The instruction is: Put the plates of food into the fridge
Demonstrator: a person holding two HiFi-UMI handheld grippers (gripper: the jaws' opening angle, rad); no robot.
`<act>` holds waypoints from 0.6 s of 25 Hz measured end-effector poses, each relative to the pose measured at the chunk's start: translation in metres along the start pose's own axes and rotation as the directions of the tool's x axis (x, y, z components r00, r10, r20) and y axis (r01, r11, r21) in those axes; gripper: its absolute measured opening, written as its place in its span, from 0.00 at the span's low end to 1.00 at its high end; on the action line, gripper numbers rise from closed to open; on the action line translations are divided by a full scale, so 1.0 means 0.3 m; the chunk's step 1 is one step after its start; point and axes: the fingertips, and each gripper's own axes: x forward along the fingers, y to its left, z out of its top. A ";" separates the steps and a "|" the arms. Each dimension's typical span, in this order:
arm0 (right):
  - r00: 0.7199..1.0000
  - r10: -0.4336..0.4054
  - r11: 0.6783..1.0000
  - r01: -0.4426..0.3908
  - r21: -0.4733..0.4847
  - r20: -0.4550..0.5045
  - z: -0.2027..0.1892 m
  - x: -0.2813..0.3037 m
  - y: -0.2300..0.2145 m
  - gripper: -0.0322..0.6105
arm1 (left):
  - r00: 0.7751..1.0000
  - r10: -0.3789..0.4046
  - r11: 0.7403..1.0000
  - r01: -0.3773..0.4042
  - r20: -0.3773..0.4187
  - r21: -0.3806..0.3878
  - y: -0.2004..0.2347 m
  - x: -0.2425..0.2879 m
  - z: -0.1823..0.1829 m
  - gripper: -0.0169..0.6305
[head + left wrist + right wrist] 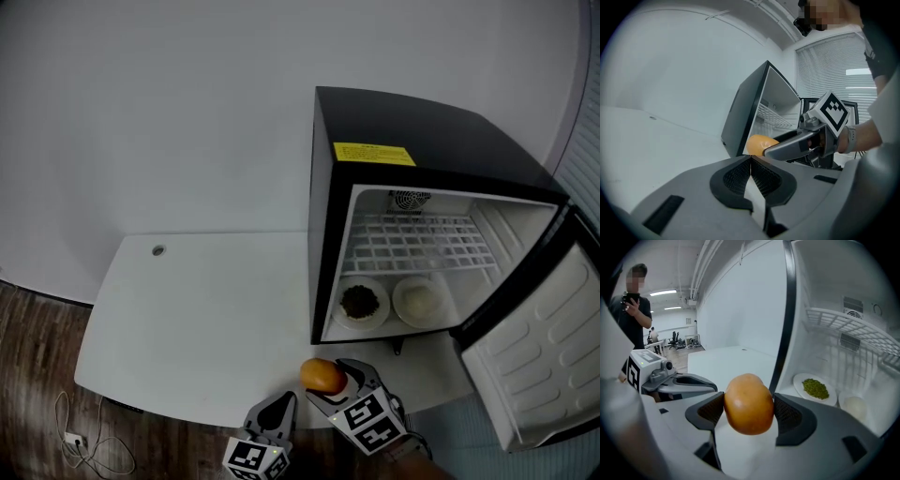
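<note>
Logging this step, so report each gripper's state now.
Left gripper: closed, empty.
Right gripper: closed on the orange fruit.

Left tool [751,163]: jaws closed together with nothing between them, pointing level. Right tool [749,414]: tilted downward, just beside the left and slightly ahead of it, jaws set wide and pressed against both sides of an orange fruit [747,397].

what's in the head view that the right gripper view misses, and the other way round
Only the head view: the yellow label on the fridge, its open door, and a cable on the floor. Only the right gripper view: a person standing behind. Both: the orange fruit in the right hand-held gripper, the left hand-held gripper, and inside the fridge a dark-food plate and a pale-food plate.
</note>
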 end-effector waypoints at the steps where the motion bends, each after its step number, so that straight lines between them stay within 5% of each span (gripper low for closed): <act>1: 1.000 -0.016 1.000 0.015 0.006 0.006 0.000 -0.023 -0.024 0.58 | 1.000 -0.014 1.000 0.014 -0.001 0.002 -0.021 0.016 0.002 0.04; 15: 0.972 -0.225 0.973 0.220 0.070 0.065 0.032 -0.238 -0.285 0.58 | 0.982 -0.187 0.982 0.187 -0.037 -0.010 -0.201 0.217 0.052 0.04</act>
